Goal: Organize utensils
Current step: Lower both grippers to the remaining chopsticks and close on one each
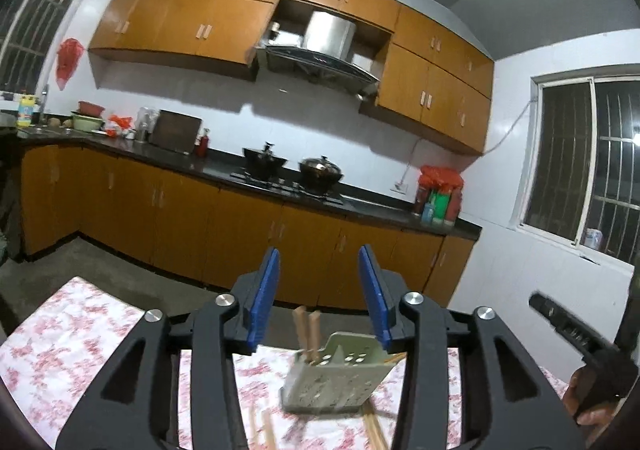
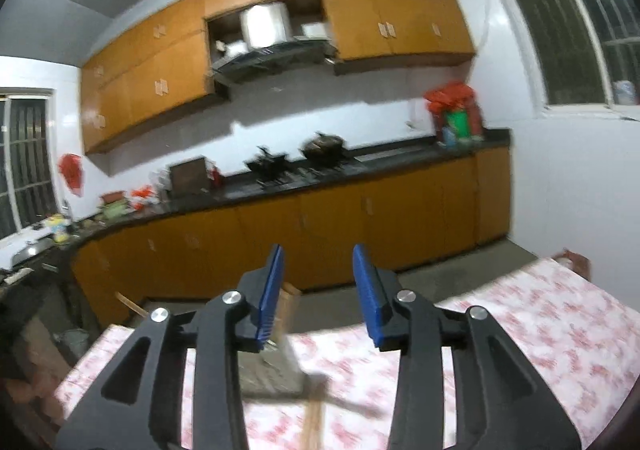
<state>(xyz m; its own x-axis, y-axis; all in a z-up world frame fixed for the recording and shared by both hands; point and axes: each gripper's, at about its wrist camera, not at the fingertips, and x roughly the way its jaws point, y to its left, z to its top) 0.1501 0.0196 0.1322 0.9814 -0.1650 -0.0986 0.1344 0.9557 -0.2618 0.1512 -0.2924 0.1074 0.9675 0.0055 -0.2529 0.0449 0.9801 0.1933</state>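
Note:
A pale green perforated utensil holder [image 1: 336, 374] stands on the table with the floral cloth [image 1: 60, 342]. Two wooden chopsticks [image 1: 307, 330] stick up out of it. More chopsticks [image 1: 264, 430] lie loose on the cloth in front of it. My left gripper [image 1: 319, 290] is open and empty, raised above the holder. My right gripper [image 2: 318, 286] is open and empty above the same table [image 2: 540, 314]. The holder [image 2: 280, 358] is blurred below its left finger, with chopsticks [image 2: 314, 418] lying before it.
A kitchen counter [image 1: 224, 174] with two pots [image 1: 320, 170] on a stove runs along the far wall, orange cabinets above and below. Windows stand on both side walls. The right hand and its gripper [image 1: 580, 334] show at the right edge of the left wrist view.

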